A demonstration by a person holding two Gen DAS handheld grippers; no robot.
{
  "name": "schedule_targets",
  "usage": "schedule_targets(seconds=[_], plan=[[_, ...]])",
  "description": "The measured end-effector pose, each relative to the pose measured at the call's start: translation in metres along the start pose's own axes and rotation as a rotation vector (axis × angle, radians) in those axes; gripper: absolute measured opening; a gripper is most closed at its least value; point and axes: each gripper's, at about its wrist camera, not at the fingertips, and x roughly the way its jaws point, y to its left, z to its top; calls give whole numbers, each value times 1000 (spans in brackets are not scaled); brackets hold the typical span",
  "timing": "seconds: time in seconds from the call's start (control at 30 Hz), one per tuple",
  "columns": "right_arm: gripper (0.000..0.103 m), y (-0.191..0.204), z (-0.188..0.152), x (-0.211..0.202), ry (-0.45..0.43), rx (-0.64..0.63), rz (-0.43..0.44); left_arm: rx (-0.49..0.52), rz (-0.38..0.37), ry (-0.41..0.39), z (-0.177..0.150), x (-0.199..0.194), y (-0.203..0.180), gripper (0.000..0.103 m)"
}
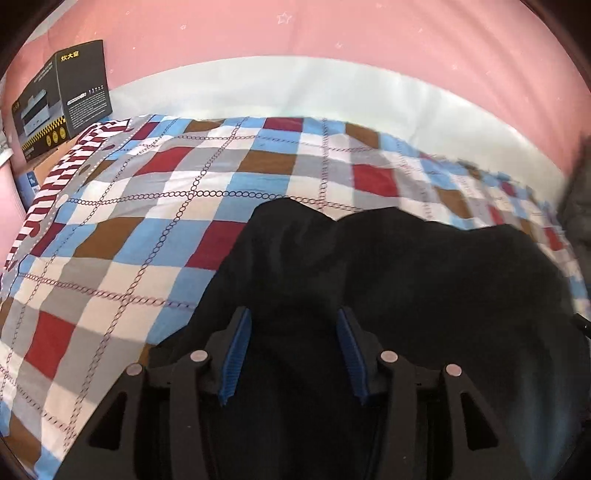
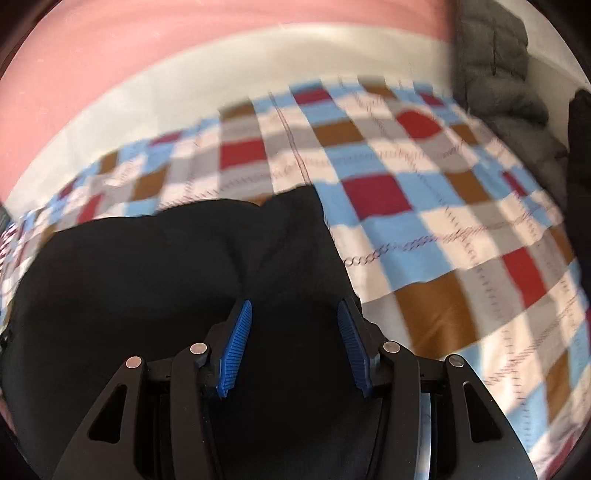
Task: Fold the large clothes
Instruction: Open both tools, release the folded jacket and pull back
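Note:
A large black garment [image 1: 406,277] lies bunched on the checked bed cover [image 1: 147,184], with two rounded humps along its far edge. My left gripper [image 1: 292,314] is low over its left part, blue pads [image 1: 236,354] well apart and only dark cloth showing between them. In the right wrist view the same black garment [image 2: 147,277] fills the lower left, and my right gripper [image 2: 294,304] hovers over its right edge, jaws equally wide. No pad visibly presses on the cloth. The fabric is too dark to read its folds.
A black printed box [image 1: 62,99] stands at the bed's far left corner. A grey padded garment [image 2: 495,66] is piled at the far right, with a black item [image 2: 581,147] beside it. A white sheet [image 1: 295,88] and pink wall [image 1: 295,29] lie beyond the checked cover [image 2: 443,221].

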Motion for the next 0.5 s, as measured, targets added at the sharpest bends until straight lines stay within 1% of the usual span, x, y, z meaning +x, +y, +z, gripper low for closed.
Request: schedule_targets(seconds=[0.03, 0.07, 0.13, 0.17, 0.23, 0.27, 0.3, 0.33, 0.37, 0.4, 0.47, 0.5], plan=[[49, 0, -5, -18, -28, -15, 39, 0, -29, -15, -5, -16, 4, 50], [49, -3, -17, -44, -66, -33, 77, 1, -47, -33, -13, -31, 9, 50], [49, -7, -41, -75, -97, -53, 98, -1, -80, -62, -36, -63, 21, 50], [49, -13, -62, -92, -101, -55, 114, -10, -91, -69, -49, -76, 29, 50], [49, -23, -94, -107, -80, -48, 127, -33, -91, -58, -80, -94, 47, 50], [47, -26, -107, -109, -66, -47, 123, -42, -83, -49, -95, -98, 54, 50], [42, -33, -125, -107, -40, -45, 106, -41, -72, -36, -107, -99, 59, 50], [40, -40, -139, -102, -14, -30, 93, -34, -51, -23, -117, -97, 63, 50], [40, -48, -148, -97, -9, -3, 107, -40, -38, -15, -124, -94, 66, 54], [40, -53, -150, -93, -10, 7, 116, -66, -48, -7, -127, -92, 71, 59], [42, -56, -152, -85, -5, 16, 106, -128, -90, 21, -127, -83, 80, 61], [44, -56, -150, -81, 5, 30, 102, -162, -95, 36, -127, -78, 84, 66]])
